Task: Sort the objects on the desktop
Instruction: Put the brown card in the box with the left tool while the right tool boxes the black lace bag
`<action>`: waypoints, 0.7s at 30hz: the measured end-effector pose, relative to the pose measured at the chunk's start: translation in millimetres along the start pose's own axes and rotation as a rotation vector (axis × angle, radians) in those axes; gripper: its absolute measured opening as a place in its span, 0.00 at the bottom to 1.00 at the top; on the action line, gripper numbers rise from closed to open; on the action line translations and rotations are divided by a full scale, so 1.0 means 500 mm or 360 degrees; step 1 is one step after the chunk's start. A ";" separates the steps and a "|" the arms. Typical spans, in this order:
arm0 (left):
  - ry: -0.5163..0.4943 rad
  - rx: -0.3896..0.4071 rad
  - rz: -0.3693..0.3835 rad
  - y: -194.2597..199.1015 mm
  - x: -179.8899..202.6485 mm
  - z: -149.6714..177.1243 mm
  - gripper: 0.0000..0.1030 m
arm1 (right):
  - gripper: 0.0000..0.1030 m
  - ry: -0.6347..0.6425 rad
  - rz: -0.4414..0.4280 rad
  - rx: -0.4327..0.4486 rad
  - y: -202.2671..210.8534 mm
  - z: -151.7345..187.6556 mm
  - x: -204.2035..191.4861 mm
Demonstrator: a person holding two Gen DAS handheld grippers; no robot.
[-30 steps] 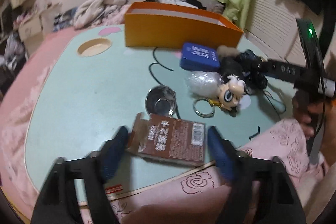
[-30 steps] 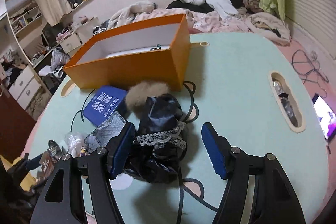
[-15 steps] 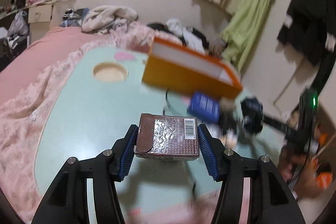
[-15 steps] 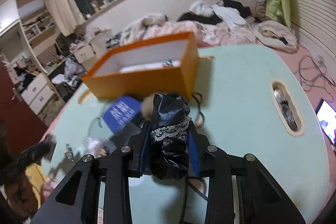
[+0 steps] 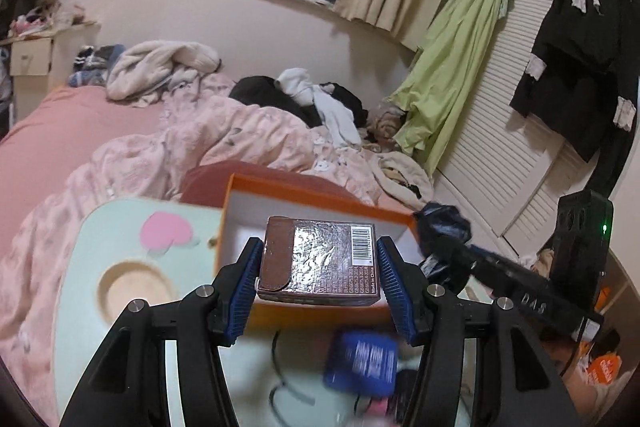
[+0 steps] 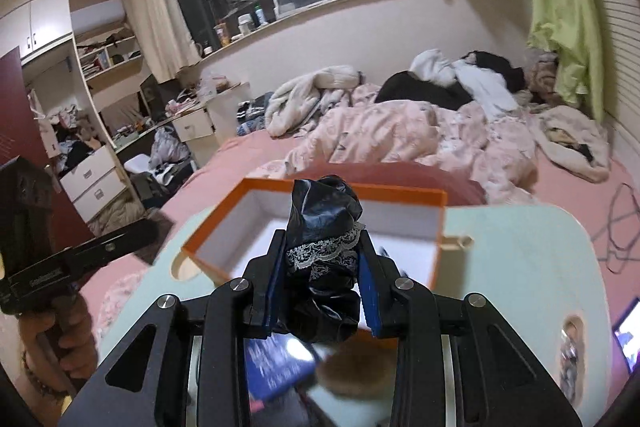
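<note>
Bed [image 6: 400, 131] fills the back of the room, pink and buried under a rumpled quilt and heaps of clothes, sitting right behind the orange box [image 6: 400, 197] that I'll use as the reference for everything. Next biggest is the mint-green table [image 6: 520, 267]: the orange box sits on its far end, open at the top with a white inside, and a round cutout [image 5: 134, 287] in the tabletop lies just to the box's left in the left wrist view.

Now the grippers. The left gripper [image 5: 320, 267] is up off the table in front of the box, fingers clamped on the two short sides of a brown foil-wrapped packet [image 5: 320, 259] with a barcode in its corner; the packet hangs level in front of the box's opening. The right gripper [image 6: 322, 271] is also raised on the near side of the box, and its jaws have just been closing, now squeezed tight on a wad of shiny black fabric with a lace trim [image 6: 324, 255], which bulges out above and below the blue pads [image 6: 368, 291]. In the left wrist view that same bundle shows at the box's right corner.

Down on the table, just in front of the box, there's a blue pouch with white lettering [image 5: 362, 363], blurry, and a tan fluffy ball [image 6: 352, 371] right beside it. A thin black cable [image 5: 280, 379] curls on the surface near the pouch.
</note>
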State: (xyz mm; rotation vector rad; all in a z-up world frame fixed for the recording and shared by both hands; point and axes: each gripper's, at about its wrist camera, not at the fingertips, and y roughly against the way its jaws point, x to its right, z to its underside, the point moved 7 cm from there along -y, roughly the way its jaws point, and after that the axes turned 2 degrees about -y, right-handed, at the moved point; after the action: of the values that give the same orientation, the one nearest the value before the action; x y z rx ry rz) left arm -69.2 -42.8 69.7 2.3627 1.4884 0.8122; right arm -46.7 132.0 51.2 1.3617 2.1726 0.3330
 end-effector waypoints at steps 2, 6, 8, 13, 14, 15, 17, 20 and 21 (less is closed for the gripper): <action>-0.0009 -0.0021 0.0007 -0.034 0.001 -0.018 0.55 | 0.35 -0.0011 -0.0028 -0.0024 -0.027 -0.011 0.001; 0.0023 -0.0158 -0.0070 -0.117 -0.028 -0.014 0.69 | 0.52 -0.0012 -0.0004 -0.0161 -0.089 0.002 0.020; 0.0092 -0.0225 -0.0020 -0.146 -0.042 -0.001 0.68 | 0.61 -0.0071 0.0051 -0.0249 -0.122 0.023 0.050; 0.0054 -0.0229 0.0027 -0.161 -0.025 0.000 0.68 | 0.61 0.0099 0.0136 -0.0216 -0.132 0.018 0.063; 0.0055 -0.0237 0.0040 -0.161 -0.020 0.003 0.68 | 0.61 0.0110 0.0147 -0.0217 -0.134 0.017 0.066; 0.0053 -0.0239 0.0052 -0.158 -0.015 0.009 0.68 | 0.61 0.0116 0.0148 -0.0217 -0.135 0.015 0.072; 0.0040 -0.0247 0.0077 -0.154 -0.001 0.017 0.68 | 0.61 0.0109 0.0138 -0.0216 -0.136 0.006 0.087; 0.0002 -0.0249 0.0064 -0.140 0.015 0.034 0.68 | 0.61 0.0099 0.0111 -0.0210 -0.138 -0.006 0.111; -0.0020 -0.0244 0.0042 -0.139 0.019 0.036 0.68 | 0.61 0.0114 0.0117 -0.0208 -0.141 -0.006 0.112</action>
State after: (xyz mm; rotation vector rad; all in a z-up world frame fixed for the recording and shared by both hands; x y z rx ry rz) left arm -108.3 -0.8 25.5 2.2752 1.3416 0.8829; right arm -120.4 149.7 2.2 1.3778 2.1210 0.5503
